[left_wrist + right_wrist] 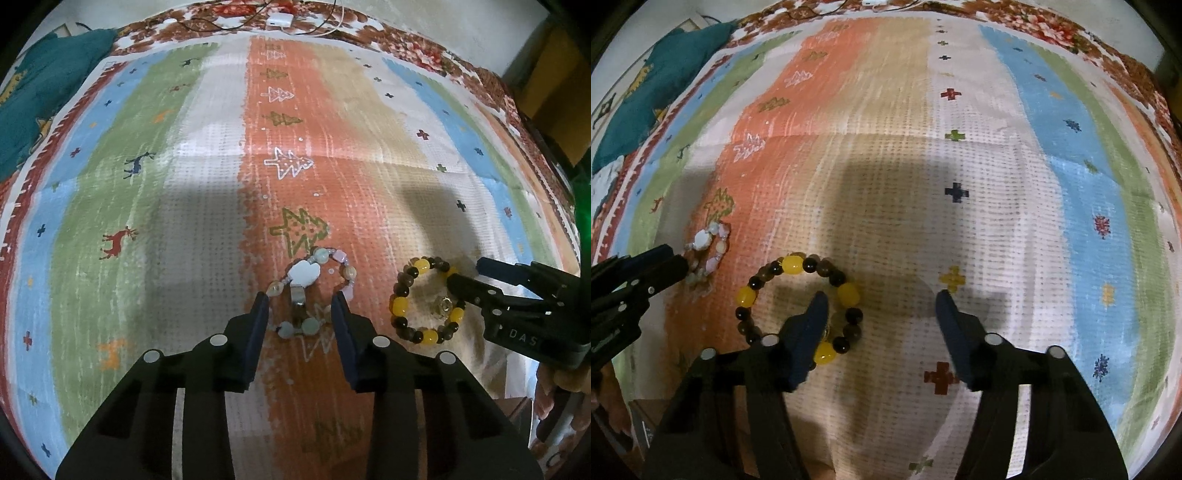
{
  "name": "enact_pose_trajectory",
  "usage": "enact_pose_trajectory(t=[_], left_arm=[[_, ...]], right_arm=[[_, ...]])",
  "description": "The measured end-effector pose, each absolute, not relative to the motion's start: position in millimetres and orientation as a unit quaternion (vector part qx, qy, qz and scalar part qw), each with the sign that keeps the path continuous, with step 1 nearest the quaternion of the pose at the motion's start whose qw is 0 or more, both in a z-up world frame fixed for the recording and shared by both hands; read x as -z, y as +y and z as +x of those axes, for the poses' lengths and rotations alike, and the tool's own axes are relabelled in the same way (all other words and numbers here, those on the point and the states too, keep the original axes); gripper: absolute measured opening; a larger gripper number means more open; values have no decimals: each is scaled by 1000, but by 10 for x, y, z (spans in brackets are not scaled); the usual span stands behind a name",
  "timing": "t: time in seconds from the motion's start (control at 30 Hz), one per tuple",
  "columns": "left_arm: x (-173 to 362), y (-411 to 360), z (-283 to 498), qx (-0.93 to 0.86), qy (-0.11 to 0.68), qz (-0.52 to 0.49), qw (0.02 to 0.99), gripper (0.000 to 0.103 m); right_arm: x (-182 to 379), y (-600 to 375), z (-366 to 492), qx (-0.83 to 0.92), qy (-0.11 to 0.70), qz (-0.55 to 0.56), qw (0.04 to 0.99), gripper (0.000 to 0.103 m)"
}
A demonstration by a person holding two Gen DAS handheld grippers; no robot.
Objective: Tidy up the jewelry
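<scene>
A pastel bead bracelet with a white charm (305, 273) lies on the orange stripe of the striped cloth (207, 177). My left gripper (301, 304) is open, its fingers on either side of the bracelet's near part. A yellow and dark bead bracelet (400, 304) lies to its right. My right gripper (881, 293) is open; its left finger reaches inside the yellow bracelet's ring (792, 265) and its right finger stands outside it. The right gripper also shows in the left wrist view (465, 273). The pastel bracelet shows small at the left in the right wrist view (701, 240).
A teal cloth (40, 99) lies at the far left corner. A white charger with cables (280, 19) sits at the far edge. The left gripper enters the right wrist view from the left (665, 262).
</scene>
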State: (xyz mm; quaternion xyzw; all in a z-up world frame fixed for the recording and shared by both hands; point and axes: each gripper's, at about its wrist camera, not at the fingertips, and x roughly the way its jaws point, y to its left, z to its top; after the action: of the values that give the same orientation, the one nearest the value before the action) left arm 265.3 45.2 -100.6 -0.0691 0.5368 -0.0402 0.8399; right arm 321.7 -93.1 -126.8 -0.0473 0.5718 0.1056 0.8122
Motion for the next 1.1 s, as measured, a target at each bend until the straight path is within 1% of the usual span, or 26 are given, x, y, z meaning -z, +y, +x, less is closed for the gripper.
enact_pose_trajectory(t=[0.03, 0.1, 0.23, 0.27, 0.3, 0.33, 0.4, 0.43, 0.47, 0.5, 0.7, 0.9, 1.1], left_arm=[[1010, 453, 2658, 42, 537, -69, 840, 31], [1026, 466, 2664, 46, 539, -77, 838, 26], [1038, 459, 2666, 45, 536, -71, 840, 24], [1046, 453, 2667, 45, 537, -68, 840, 23], [1050, 451, 2668, 44, 537, -66, 840, 17], [1056, 444, 2666, 45, 538, -63, 840, 12], [1067, 443, 2664, 45, 539, -62, 839, 10], [1065, 442, 2659, 44, 539, -60, 839, 8], [1064, 440, 2658, 44, 538, -59, 840, 8], [1061, 439, 2655, 44, 538, -58, 840, 8], [1017, 438, 2641, 46, 531, -56, 844, 8], [1005, 450, 2629, 45, 531, -58, 844, 8], [944, 470, 2606, 45, 525, -62, 848, 8]], right_arm=[[1275, -925, 3218, -106, 572, -49, 812, 57], [1286, -920, 3229, -106, 573, -50, 811, 51], [1286, -925, 3243, -107, 573, -52, 811, 45], [1285, -919, 3239, -109, 573, -52, 811, 42], [1291, -902, 3255, -110, 573, -55, 810, 35], [1291, -892, 3255, -110, 573, -59, 810, 31], [1292, -881, 3260, -112, 574, -62, 809, 21], [1291, -886, 3259, -113, 574, -62, 808, 19], [1291, -891, 3259, -113, 575, -62, 808, 14], [1290, -902, 3259, -114, 576, -59, 808, 13], [1262, -951, 3247, -123, 578, -40, 805, 13], [1202, -926, 3207, -128, 573, -51, 808, 13], [1005, -834, 3135, -148, 555, -69, 816, 12]])
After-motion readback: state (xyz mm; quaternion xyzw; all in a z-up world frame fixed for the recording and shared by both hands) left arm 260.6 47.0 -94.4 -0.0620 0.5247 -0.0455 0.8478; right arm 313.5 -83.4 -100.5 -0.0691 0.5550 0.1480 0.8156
